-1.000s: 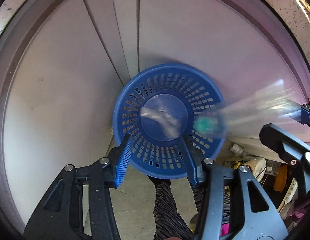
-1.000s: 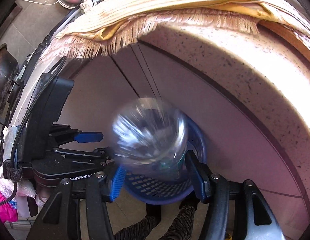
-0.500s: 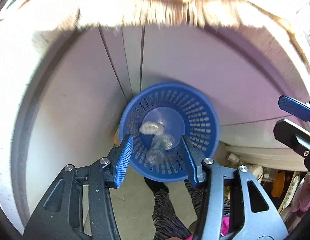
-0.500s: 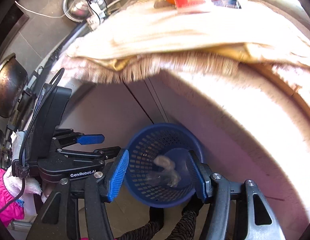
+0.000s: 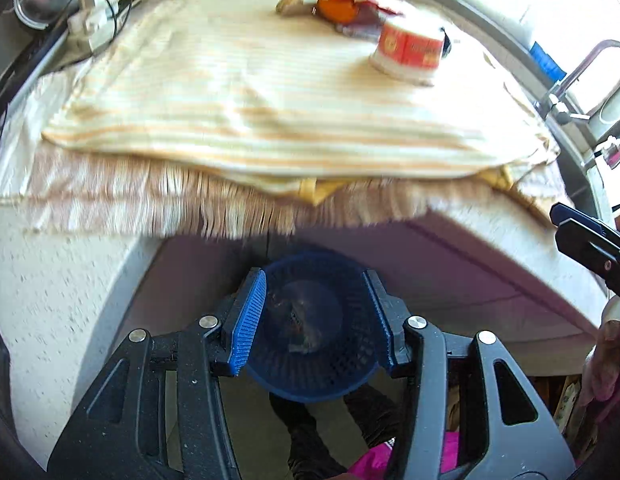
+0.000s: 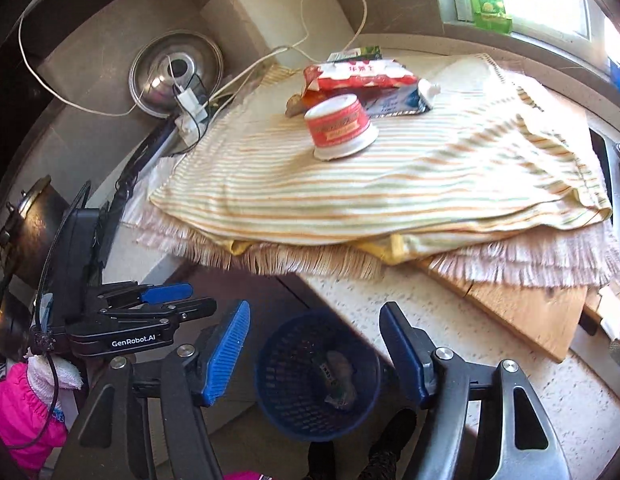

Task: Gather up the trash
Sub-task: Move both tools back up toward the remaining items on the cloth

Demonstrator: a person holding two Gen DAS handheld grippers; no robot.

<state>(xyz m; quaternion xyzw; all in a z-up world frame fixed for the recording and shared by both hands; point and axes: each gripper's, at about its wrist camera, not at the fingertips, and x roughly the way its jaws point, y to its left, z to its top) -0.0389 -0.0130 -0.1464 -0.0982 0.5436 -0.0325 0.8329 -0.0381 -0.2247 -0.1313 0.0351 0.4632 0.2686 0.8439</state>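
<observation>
Blue basket [image 6: 316,376] holds crumpled clear plastic [image 6: 339,376]

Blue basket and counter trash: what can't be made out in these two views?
- Blue basket, right wrist view: its contents are crumpled and in shadow, so neither kind nor count can be told.
- Left wrist view: the red-and-white cup is motion-blurred and its label unreadable.
- Red packet, right wrist view: print too small.
- Tap, left wrist view: washed out by window glare.

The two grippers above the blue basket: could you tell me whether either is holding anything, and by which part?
Nothing is held. The left gripper and right gripper both stand open and empty above the blue basket.
</observation>
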